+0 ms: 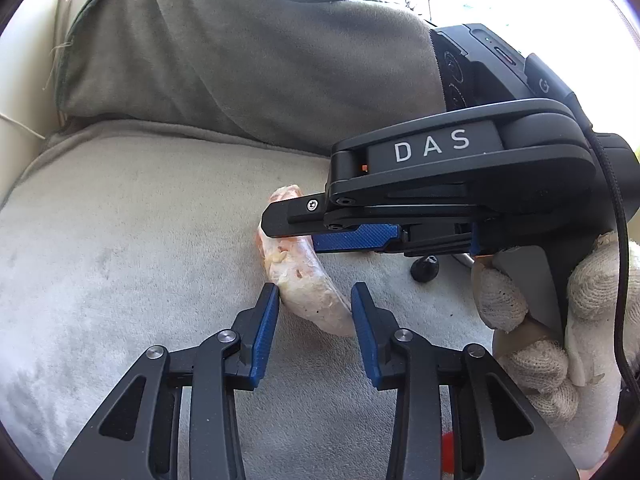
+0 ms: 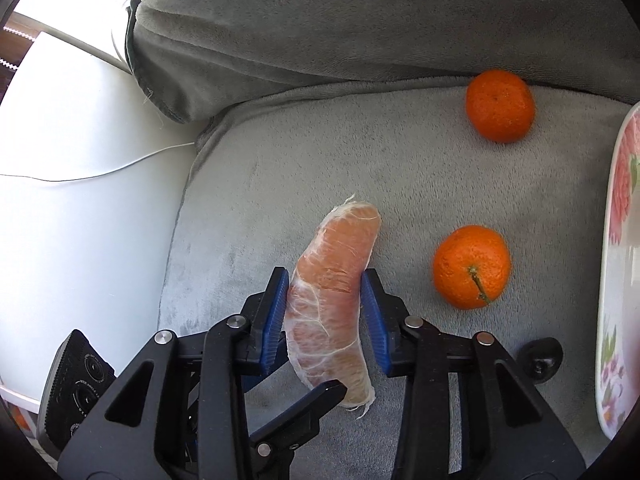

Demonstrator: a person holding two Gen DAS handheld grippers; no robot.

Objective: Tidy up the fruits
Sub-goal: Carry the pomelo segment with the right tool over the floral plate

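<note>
A peeled pinkish citrus segment (image 2: 340, 248) lies on end on a grey plush seat cushion (image 2: 280, 184). My right gripper (image 2: 325, 272) is shut on its middle, with both blue pads pressed against its sides. In the left wrist view the same segment (image 1: 304, 284) sits between the pads of my left gripper (image 1: 316, 286), which is shut on its near end. The right gripper (image 1: 290, 236) reaches in there from the right and clamps the far part. One left finger (image 2: 316, 398) crosses the segment's lower end. Two mandarins (image 2: 500, 106) (image 2: 472, 268) rest on the cushion to the right.
A floral plate (image 2: 618, 240) stands at the right edge. A small black knob (image 2: 540, 356) lies near it. The grey back cushion (image 1: 240, 60) rises behind, and a white armrest (image 2: 80, 220) lies to the left. A gloved hand (image 1: 520, 312) holds the right gripper's handle.
</note>
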